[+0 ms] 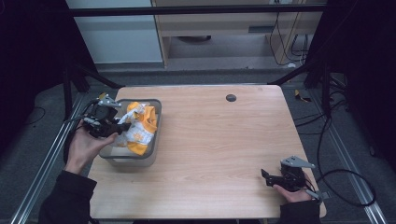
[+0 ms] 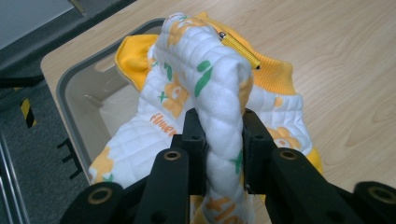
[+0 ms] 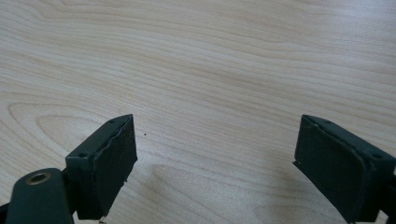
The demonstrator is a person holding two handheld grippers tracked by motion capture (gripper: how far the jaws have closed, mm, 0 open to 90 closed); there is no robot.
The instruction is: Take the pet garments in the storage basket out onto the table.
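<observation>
Wooden table (image 1: 219,140): left hand-held gripper (image 2: 223,128) pinches quilted garment (image 2: 219,88) over bin (image 2: 79,98).

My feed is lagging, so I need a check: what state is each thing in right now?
Garment: bunched fold clamped between the left jaws, partly in the bin, draped over its rim.
Bin: upright on the table, open-topped.
Left gripper: shut on the garment.
Right gripper: open, nothing between jaws, over bare table.
</observation>
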